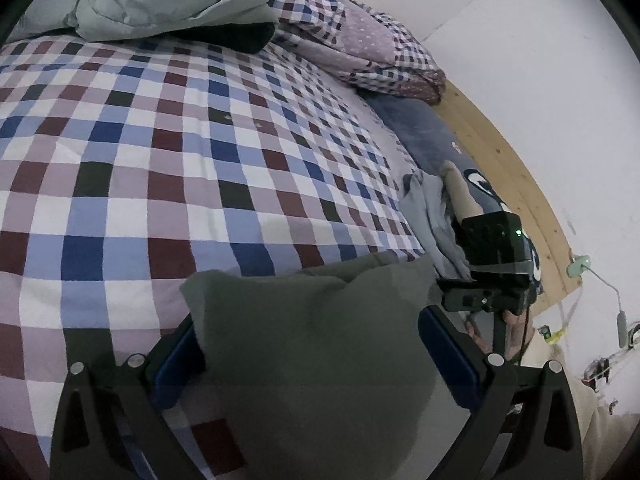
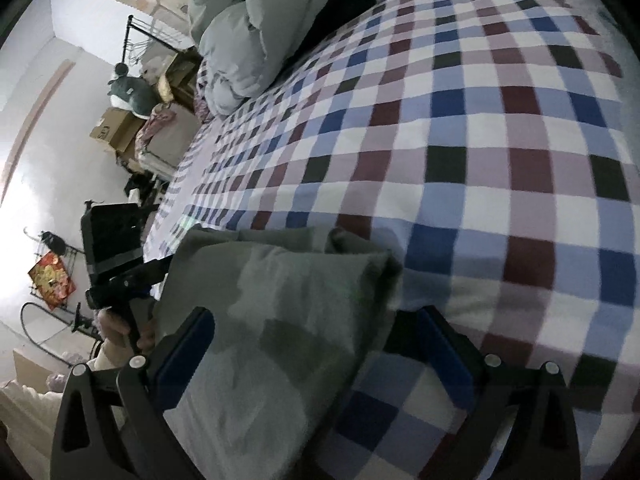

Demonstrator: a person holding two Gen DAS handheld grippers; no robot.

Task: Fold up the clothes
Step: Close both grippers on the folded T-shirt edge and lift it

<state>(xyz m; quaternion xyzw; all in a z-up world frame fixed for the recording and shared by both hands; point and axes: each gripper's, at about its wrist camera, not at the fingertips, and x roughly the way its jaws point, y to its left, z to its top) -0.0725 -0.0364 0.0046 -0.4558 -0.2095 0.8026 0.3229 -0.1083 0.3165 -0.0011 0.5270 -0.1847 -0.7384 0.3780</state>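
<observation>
Grey-green garment (image 1: 312, 344) is lying folded between both wide-open tongs, left tongs (image 1: 316, 364) and right tongs (image 2: 316, 356), over the checked bed (image 1: 200, 140); next: closing and folding.

Setting: home bedroom
Bed (image 1: 200, 152): checked sheet over the mattress
Bedding: bunched pale quilt (image 2: 256, 32); patterned pillow (image 1: 372, 44)
Frame: wooden board (image 1: 516, 184) against white wall
Corner: cardboard boxes (image 2: 116, 128), clothes rack (image 2: 140, 40)
</observation>
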